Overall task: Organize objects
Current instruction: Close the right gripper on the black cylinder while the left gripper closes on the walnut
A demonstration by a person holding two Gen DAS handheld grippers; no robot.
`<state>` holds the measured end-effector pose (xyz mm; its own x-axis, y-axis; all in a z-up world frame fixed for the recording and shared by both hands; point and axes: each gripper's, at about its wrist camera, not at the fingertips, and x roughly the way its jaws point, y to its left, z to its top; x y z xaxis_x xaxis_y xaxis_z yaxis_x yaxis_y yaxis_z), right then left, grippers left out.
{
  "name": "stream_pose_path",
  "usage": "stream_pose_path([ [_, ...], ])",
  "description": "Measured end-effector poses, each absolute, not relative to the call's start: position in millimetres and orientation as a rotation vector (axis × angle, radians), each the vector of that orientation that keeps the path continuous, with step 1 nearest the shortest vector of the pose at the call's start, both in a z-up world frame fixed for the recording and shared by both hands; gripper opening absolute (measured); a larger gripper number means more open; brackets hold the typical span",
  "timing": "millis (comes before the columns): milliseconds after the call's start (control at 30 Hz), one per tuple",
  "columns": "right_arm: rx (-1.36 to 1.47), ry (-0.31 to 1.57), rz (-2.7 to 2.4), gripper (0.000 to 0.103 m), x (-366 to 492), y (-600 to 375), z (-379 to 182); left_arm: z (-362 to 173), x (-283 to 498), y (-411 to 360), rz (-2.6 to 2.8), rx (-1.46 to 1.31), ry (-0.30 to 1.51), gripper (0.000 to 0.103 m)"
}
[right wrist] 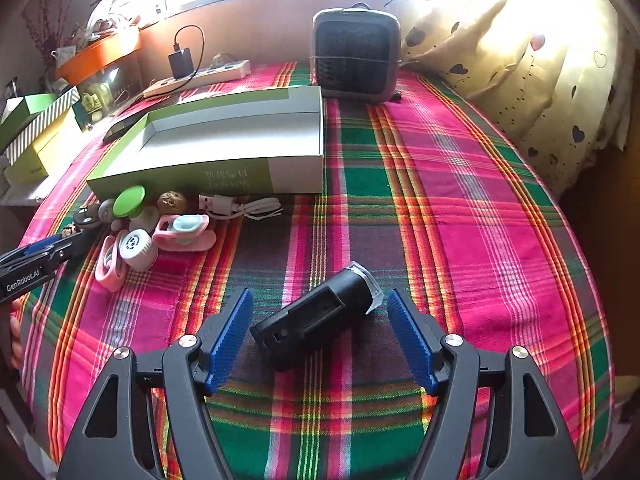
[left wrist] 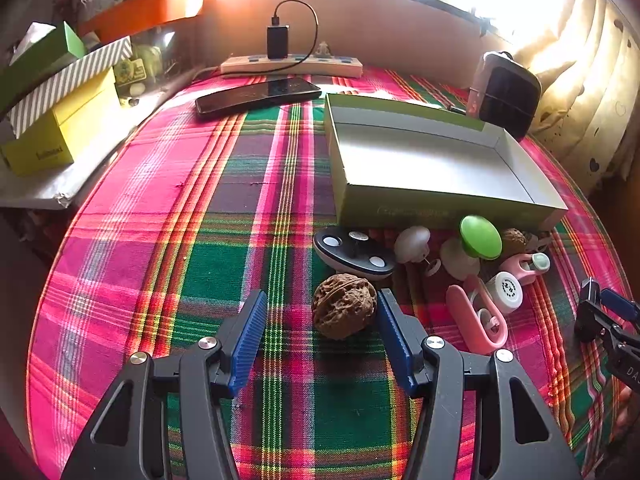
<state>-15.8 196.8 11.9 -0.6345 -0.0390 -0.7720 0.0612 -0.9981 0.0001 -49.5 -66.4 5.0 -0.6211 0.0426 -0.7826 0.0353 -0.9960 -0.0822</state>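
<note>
A brown walnut point(left wrist: 344, 312) lies on the plaid cloth between the blue pads of my left gripper point(left wrist: 320, 314), close against the right pad and well clear of the left one; the jaws stand open. In the right wrist view a black cylindrical device with a clear cap point(right wrist: 316, 318) lies slantwise between the wide-open fingers of my right gripper point(right wrist: 320, 322), untouched. An empty green-and-white cardboard box point(left wrist: 420, 160) point(right wrist: 224, 136) sits farther back. Along its near wall are a black oval piece point(left wrist: 352, 254), a green knob point(left wrist: 480, 238), pink clips point(left wrist: 478, 320), a white cap point(left wrist: 506, 290) and a second walnut point(left wrist: 514, 240).
A phone point(left wrist: 258, 94) and a power strip point(left wrist: 292, 65) with a charger lie at the back. A small heater point(right wrist: 356, 58) stands behind the box. Stacked boxes point(left wrist: 60, 128) sit on a ledge at the left. A white USB cable point(right wrist: 240, 206) lies by the box. A curtain point(right wrist: 540, 80) hangs at the right.
</note>
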Motion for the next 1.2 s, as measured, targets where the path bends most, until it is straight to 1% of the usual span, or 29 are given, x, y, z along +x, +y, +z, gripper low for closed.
stream_pose_path([
  [67,1.317,0.024,-2.808,0.071,-12,198,15,5,-49,-66,2.820,-1.367,-0.145,0.055],
  [167,1.338,-0.048,-2.780,0.071,-9,197,15,5,-49,-65,2.820,-1.365,-0.145,0.055],
  [433,1.369,-0.094,-2.777,0.070,-16,192,7,5,-49,-65,2.818,-1.364,-0.152,0.055],
  [500,1.368,-0.090,-2.778,0.065,-20,190,7,5,-49,-65,2.818,-1.363,-0.149,0.055],
  [567,1.369,-0.063,-2.770,0.054,-23,187,7,5,-49,-65,2.818,-1.363,-0.142,0.055],
  [767,1.345,-0.004,-2.731,0.045,-30,177,4,5,-49,-64,2.819,-1.362,-0.143,0.055],
  [1033,1.334,0.094,-2.708,0.044,-27,174,0,5,-50,-60,2.834,-1.359,-0.087,0.055],
  [1200,1.321,0.091,-2.722,0.044,-25,178,0,5,-53,-60,2.834,-1.359,-0.077,0.055],
])
